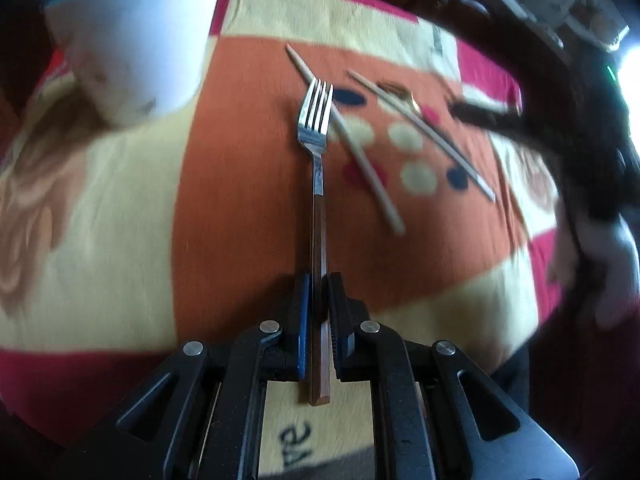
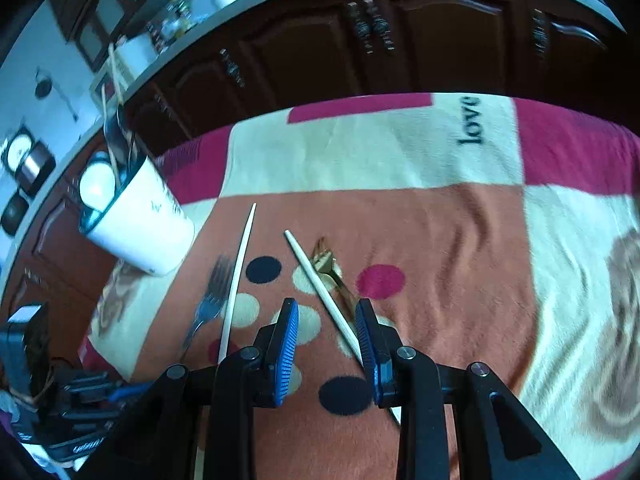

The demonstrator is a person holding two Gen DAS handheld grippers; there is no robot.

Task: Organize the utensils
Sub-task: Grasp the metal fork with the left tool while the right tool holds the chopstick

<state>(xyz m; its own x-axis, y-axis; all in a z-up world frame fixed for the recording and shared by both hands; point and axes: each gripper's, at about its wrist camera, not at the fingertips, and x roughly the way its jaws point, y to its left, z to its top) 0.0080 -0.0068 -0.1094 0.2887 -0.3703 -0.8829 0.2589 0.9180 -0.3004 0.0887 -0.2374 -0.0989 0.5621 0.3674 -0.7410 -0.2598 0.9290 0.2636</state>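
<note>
Left gripper (image 1: 318, 292) clamped on fork (image 1: 316, 120) handle, fork over blanket (image 1: 120, 220). Right gripper (image 2: 327, 320) open, empty, above chopstick (image 2: 324, 292). Cup (image 2: 140, 224) already holds some utensils. Left: two chopsticks, gold fork (image 2: 326, 264), this fork.

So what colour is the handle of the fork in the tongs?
Brown, like wood, on the silver metal fork in the left tongs. The left wrist view shows it best.

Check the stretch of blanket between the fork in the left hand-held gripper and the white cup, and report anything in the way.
Nothing visible blocks it. The fork sits clamped in the left hand-held gripper; the blanket toward the white cup is bare. One chopstick passes by the tines, on the side away from the cup.
</note>
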